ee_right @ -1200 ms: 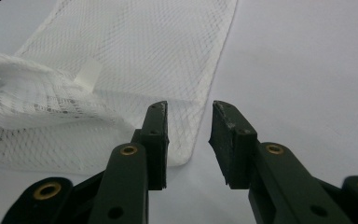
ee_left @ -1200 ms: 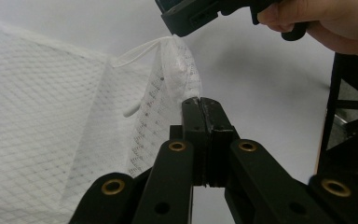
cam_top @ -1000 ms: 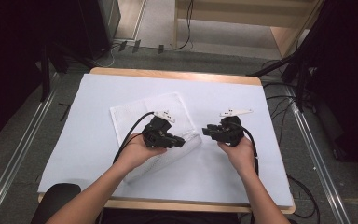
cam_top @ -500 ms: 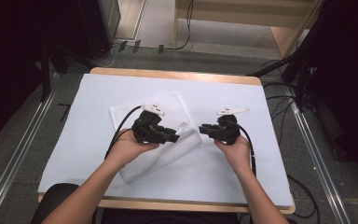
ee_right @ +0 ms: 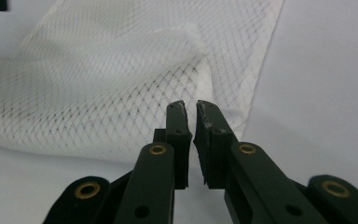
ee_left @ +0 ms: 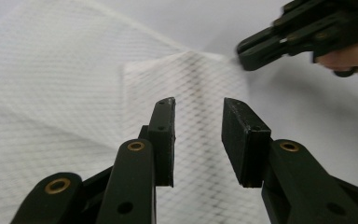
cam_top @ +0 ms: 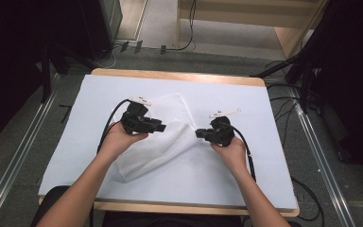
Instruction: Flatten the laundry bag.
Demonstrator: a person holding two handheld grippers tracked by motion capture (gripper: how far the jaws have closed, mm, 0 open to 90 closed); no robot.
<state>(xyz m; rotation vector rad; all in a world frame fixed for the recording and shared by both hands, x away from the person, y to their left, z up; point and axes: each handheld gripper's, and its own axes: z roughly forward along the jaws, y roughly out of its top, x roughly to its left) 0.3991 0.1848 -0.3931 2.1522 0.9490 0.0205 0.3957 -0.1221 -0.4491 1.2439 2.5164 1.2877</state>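
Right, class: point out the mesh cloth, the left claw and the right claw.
mesh cloth (cam_top: 158, 151), high view, on its folded middle.
left claw (ee_left: 198, 140), left gripper view, midway between its fingertips.
right claw (ee_right: 191, 135), right gripper view, midway between its fingertips.

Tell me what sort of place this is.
Most likely a lab or recording workspace rather than a home. A wooden table under a white cover stands on grey carpet between metal floor rails, with cables trailing across the floor and dark equipment at the sides. A white mesh cloth lies on the table.

White mesh cloth (ee_right: 98, 84) running off the right gripper view's left edge, its near corner lying hidden behind the right gripper (ee_right: 191, 112), grip undeterminable.
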